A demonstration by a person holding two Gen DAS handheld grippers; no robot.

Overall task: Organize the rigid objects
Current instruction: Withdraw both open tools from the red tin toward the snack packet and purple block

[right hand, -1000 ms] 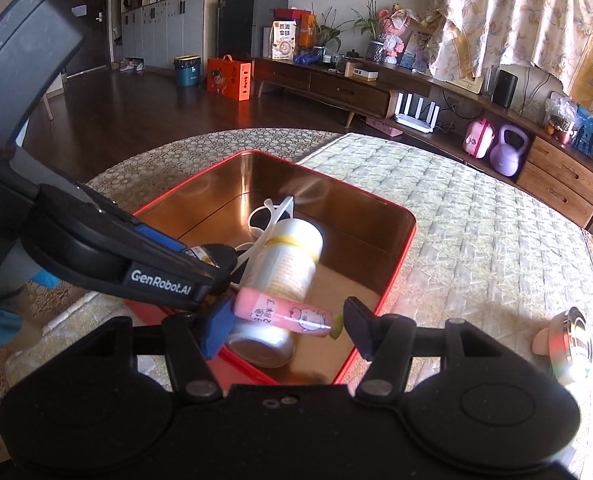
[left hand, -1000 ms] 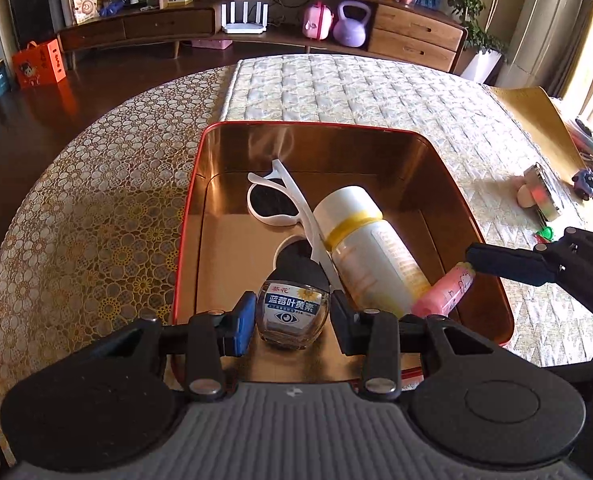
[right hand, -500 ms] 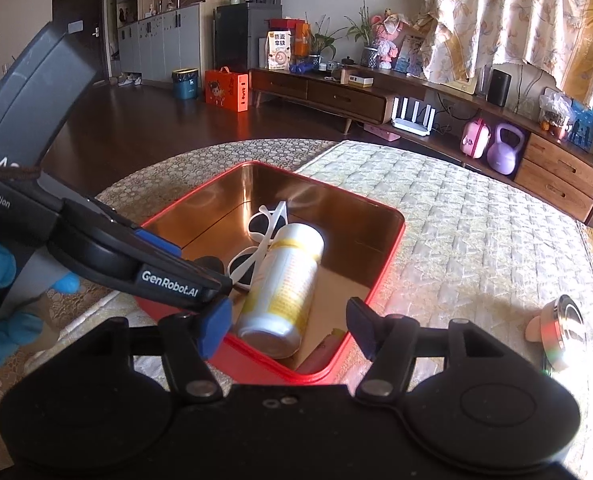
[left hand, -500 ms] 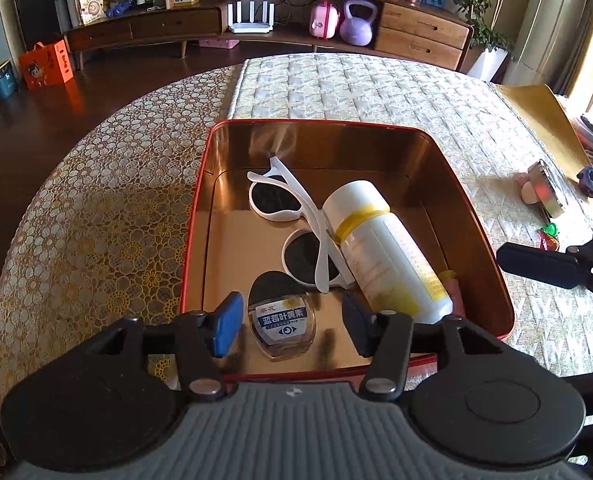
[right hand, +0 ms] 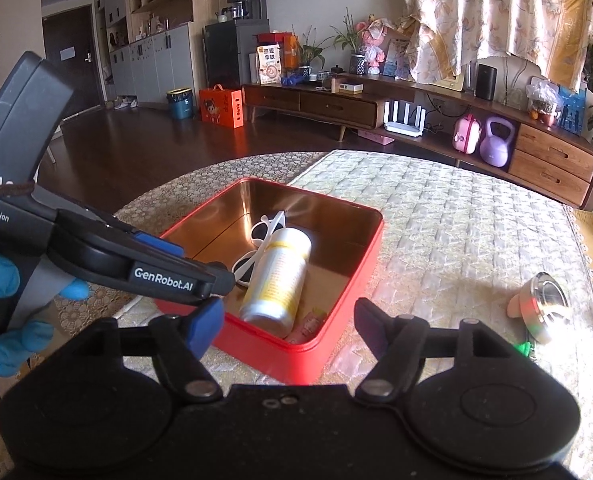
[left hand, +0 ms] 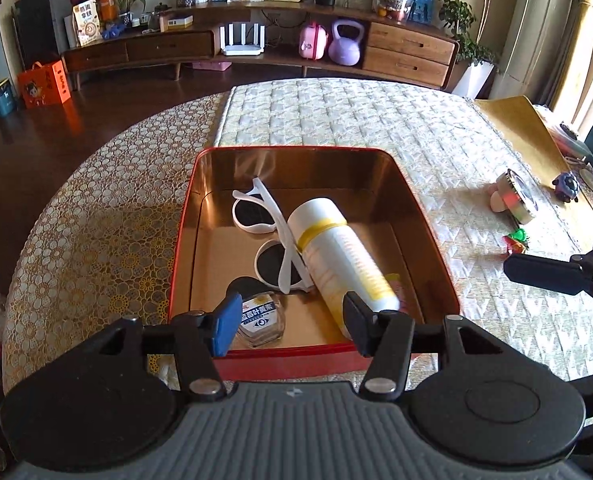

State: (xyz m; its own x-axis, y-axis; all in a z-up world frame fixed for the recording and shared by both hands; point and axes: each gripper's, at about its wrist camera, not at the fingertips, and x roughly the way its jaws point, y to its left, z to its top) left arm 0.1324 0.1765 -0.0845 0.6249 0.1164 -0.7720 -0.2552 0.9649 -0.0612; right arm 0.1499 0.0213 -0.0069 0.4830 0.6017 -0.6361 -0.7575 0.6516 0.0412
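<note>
My left tool (left hand: 288, 322) stands with its jaws apart and nothing pressed between them; they have just been opening, and the small clear glass jar with the blue-and-white label (left hand: 261, 320) sits below the gap on the floor of the red metal tin with the gold inside (left hand: 182, 248), not touched by either pad. My right tool (right hand: 286, 326) is likewise parted and empty, its jaws having just been widening, and it hangs over the near corner of the tin. The slim pink tube (right hand: 308, 322) lies in that corner, tucked against the white cylindrical bottle with the yellow band (right hand: 278, 280). The white-framed sunglasses with dark lenses (left hand: 270, 240) lie further in, one arm leaning on the bottle.

I judge that I am at the end of a placing step: four rigid things are in the tin and both tools are free. Out on the quilted cloth of the desk (right hand: 456, 232), well apart from the tin on my right, there lies a round shiny metal object with a pale pink part (right hand: 540, 304), and beside it some small green and red bits (left hand: 517, 240) that I cannot identify.

Next, I think, I should swing the right tool over to that round metal piece. It looks smooth and tilted on its edge, so I would want the pads square across its rim before closing, or it may slip or roll. The left tool need only keep clear of the tin.
</note>
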